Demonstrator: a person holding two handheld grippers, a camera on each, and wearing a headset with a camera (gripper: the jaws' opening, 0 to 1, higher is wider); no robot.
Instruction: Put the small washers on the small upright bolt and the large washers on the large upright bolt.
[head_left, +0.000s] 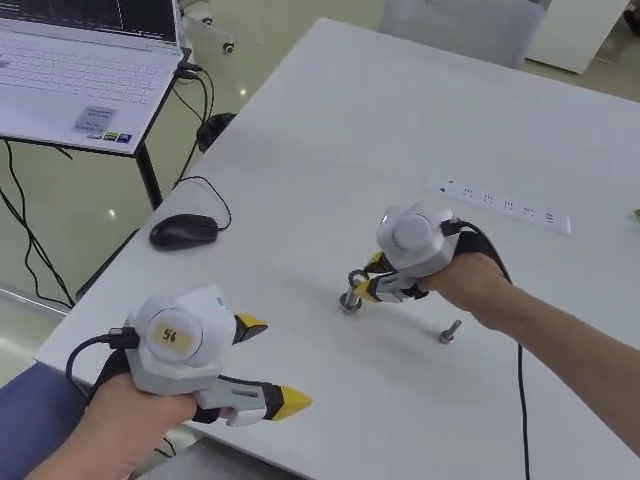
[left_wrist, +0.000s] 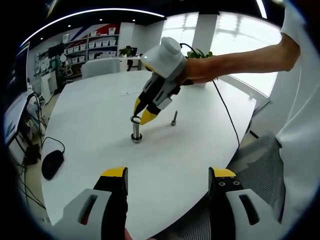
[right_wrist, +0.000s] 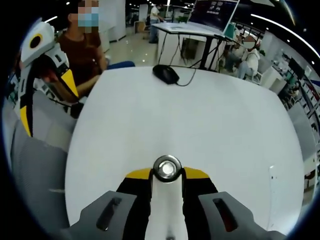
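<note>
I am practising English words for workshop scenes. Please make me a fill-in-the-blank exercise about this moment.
1. The left claw has its jaws ____.
2. The right claw grips a round metal washer at the top of the ____ upright metal bolt.
3. The black computer mouse lies on the white ____.
Missing words: open; large; table.

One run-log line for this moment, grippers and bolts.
right gripper: shut on washer atop large bolt | left gripper: open, empty | small bolt: untouched

Matt white table (head_left: 400, 130); shiny metal washer (right_wrist: 157, 169); glossy black plastic mouse (head_left: 184, 231).
</note>
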